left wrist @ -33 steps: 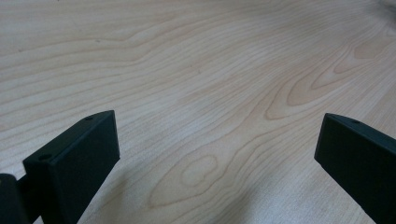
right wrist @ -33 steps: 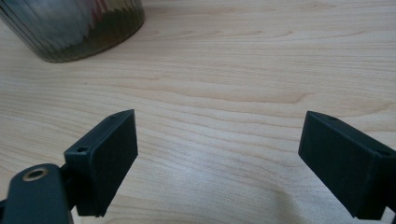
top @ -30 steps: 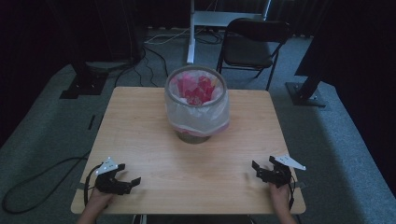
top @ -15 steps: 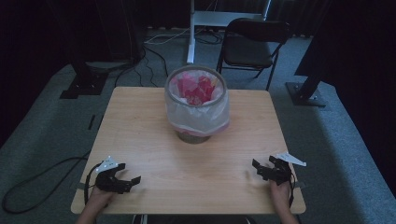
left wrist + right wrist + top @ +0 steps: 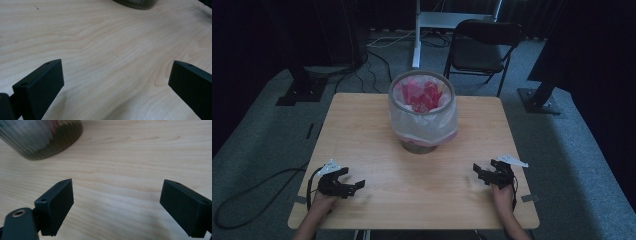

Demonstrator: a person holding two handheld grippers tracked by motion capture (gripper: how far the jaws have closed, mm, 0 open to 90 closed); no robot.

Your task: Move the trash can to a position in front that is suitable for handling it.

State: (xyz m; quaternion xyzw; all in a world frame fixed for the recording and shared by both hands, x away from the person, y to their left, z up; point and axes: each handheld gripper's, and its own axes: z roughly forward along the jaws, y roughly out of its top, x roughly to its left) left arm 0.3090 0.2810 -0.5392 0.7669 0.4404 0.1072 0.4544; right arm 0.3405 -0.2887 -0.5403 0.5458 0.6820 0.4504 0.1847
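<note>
At the near edge of the table (image 5: 377, 135), the person's two hands rest low with a tool in each. The left tool (image 5: 351, 188) sits by the near left corner, close to the table's left edge, its jaws spread wide apart and holding nothing; in the left gripper view (image 5: 116, 82) only bare wood lies between them. The right tool (image 5: 480, 174) sits toward the near right corner, a little in from the right edge, jaws likewise gaping and empty, with plain wood between them in the right gripper view (image 5: 117, 202). A cable trails from the left tool over the table's edge to the floor.

Between the two tools the near half of the table is bare wood, open from side to side. Beyond it, at the middle of the table and somewhat toward the far edge, stands the bin (image 5: 423, 112), upright, lined with a pale plastic bag folded over its rim and holding pink and red scraps. It is well apart from both tools. There is bare table on either side of it and a narrow strip behind it. Its dark ribbed base shows at the top of the right gripper view (image 5: 42, 137) and just peeks in at the top of the left gripper view (image 5: 136, 3).

Past the far edge stands a black folding chair (image 5: 484, 47) on grey carpet.

Compared with half a second ago, the right tool has shifted slightly; the left tool and the bin lie as they did.
</note>
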